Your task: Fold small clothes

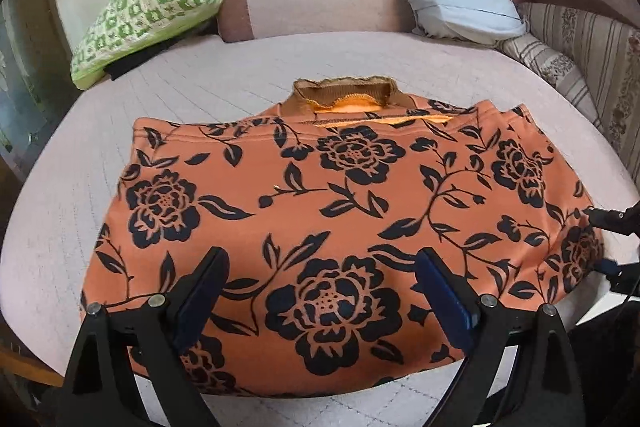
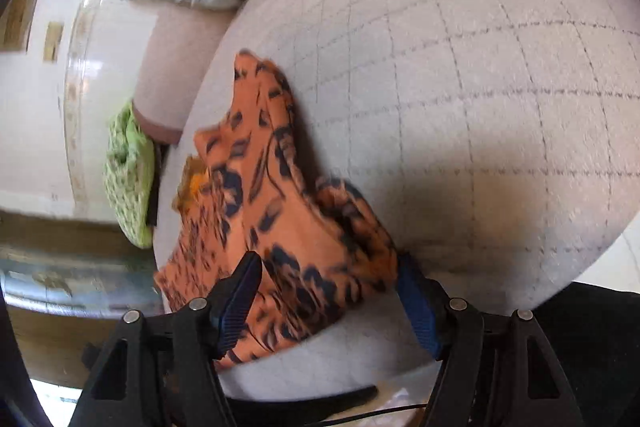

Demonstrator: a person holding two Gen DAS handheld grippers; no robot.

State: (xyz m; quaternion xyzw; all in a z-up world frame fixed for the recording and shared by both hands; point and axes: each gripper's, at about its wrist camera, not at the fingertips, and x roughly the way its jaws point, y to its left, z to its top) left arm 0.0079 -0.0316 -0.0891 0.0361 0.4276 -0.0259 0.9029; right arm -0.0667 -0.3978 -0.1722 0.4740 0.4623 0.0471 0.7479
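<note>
Quilted bed, folded floral top; left tool, right tool angled downward, wide apart, empty.

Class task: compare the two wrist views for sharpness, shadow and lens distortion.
Left wrist view: sharp floral garment, fisheye bulging the bed cover. Right wrist view: motion blur smears the garment, a soft shadow falls across the cover's grid, whose lines curve.

Orange flowered garment spread flat on pale quilted bed; left gripper open just above near hem; right gripper at right edge.
</note>
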